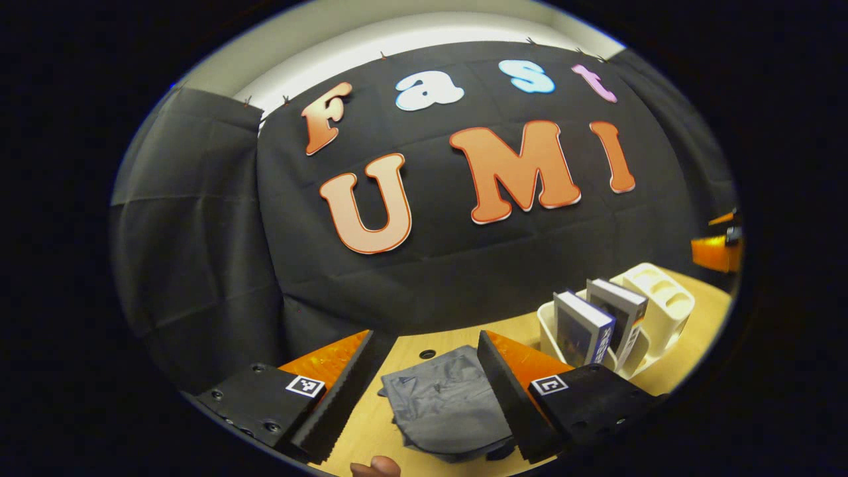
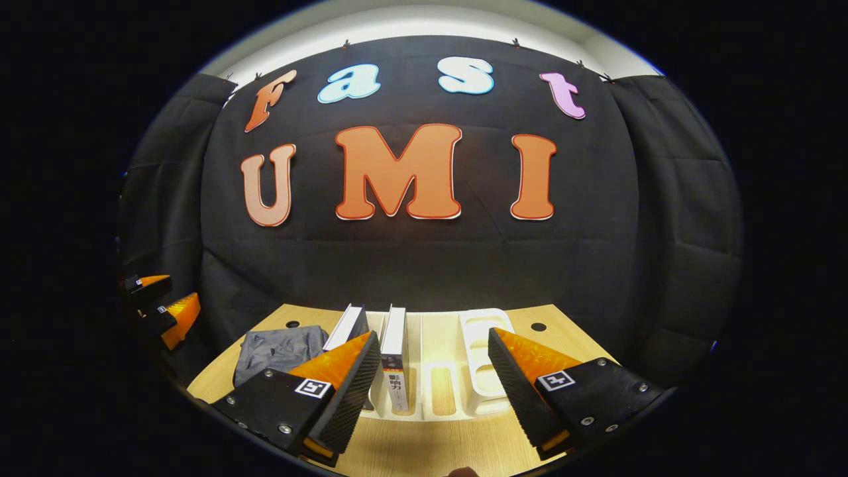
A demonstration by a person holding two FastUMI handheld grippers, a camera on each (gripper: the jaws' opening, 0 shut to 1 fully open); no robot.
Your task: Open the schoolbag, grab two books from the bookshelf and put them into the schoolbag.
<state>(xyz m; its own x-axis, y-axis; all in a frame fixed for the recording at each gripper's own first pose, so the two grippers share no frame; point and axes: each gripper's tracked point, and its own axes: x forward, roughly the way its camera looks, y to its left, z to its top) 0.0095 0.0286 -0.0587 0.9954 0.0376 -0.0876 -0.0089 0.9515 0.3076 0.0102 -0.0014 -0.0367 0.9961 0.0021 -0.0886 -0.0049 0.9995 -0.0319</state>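
Looking over a light wooden table (image 2: 424, 450) backed by black cloth (image 2: 424, 265), I count one grey schoolbag (image 1: 444, 397) lying flat, one white bookshelf (image 2: 483, 358) and two books (image 2: 395, 358) upright in its slots. My left tool (image 1: 427, 397) hovers above the bag, fingers apart; my right tool (image 2: 430, 391) faces the shelf, fingers apart, empty.

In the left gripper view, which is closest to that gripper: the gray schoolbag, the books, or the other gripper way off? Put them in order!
1. Gray schoolbag: lies flat between the left gripper jaws.
2. Two books: standing in the white bookshelf, ahead to the right.
3. Right gripper: at the far right edge, beyond the bookshelf.
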